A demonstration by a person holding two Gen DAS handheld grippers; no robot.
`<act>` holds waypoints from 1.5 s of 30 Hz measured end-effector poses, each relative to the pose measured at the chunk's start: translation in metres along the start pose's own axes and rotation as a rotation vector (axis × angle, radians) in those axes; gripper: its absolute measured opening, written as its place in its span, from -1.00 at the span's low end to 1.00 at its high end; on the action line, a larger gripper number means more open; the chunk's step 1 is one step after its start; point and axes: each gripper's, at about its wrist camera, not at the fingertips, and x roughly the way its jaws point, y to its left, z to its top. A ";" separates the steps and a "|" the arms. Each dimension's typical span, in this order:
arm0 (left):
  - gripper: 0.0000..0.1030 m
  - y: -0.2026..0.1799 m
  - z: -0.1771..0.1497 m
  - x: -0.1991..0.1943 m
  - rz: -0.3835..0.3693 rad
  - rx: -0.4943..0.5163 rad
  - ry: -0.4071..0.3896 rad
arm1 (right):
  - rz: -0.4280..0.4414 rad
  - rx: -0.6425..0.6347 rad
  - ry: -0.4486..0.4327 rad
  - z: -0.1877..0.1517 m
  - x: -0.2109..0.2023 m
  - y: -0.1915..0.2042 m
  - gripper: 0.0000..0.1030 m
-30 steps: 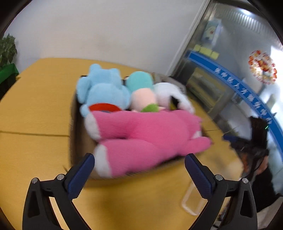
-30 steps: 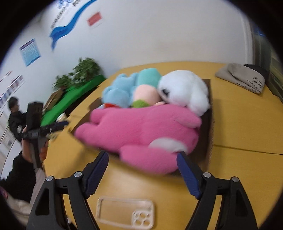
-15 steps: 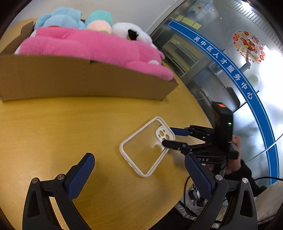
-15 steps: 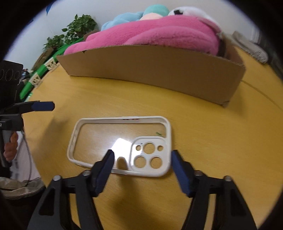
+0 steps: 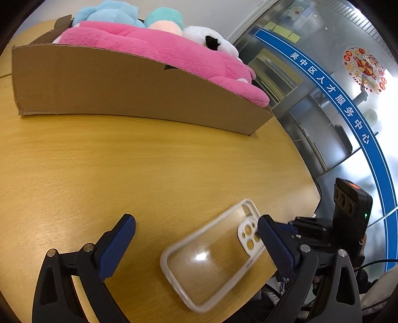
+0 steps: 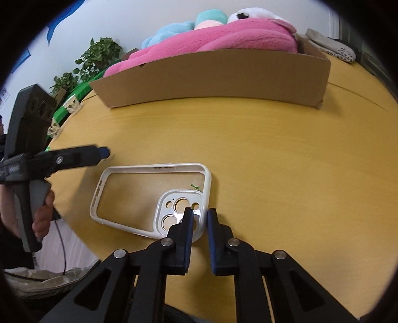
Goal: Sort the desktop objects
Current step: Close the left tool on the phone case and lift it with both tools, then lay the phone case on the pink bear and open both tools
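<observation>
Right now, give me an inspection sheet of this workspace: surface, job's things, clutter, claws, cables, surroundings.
Surface: yellow wooden table, with a seam line on the right.
Job's things: clear phone case with white rim near the table's front edge; cardboard box behind it, filled with a pink plush, a blue plush, a teal and peach plush and a white plush.
Clutter: grey folded cloth beyond the box.
Claws: right claw shut on the case's camera corner; left claw open, empty, case lying between its fingers.
Cables: a dark cable hangs below the table edge.
Surroundings: potted plants, white wall, glass partition with blue banner.
</observation>
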 end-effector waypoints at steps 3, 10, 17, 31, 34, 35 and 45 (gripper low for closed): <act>0.90 0.002 -0.008 -0.013 0.025 -0.008 -0.004 | -0.008 -0.011 0.005 -0.002 -0.003 0.005 -0.78; 0.86 -0.012 -0.046 -0.029 0.038 -0.021 0.060 | -0.020 -0.006 0.003 -0.009 -0.009 0.006 -0.79; 0.43 -0.014 -0.047 -0.017 0.073 -0.031 0.036 | -0.005 -0.018 0.017 -0.016 -0.007 0.016 -0.78; -0.59 -0.003 -0.031 -0.006 0.160 -0.054 0.028 | -0.012 -0.020 0.032 -0.015 -0.010 0.011 -0.63; -0.73 0.001 -0.028 -0.006 0.203 -0.057 0.022 | -0.021 -0.020 0.024 -0.012 -0.008 0.009 -0.70; -0.74 0.002 -0.027 -0.007 0.215 -0.060 0.019 | -0.024 -0.020 0.022 -0.011 -0.008 0.008 -0.77; -0.76 0.000 0.035 -0.047 0.208 -0.006 -0.145 | -0.030 -0.094 -0.145 0.048 -0.033 0.018 -0.82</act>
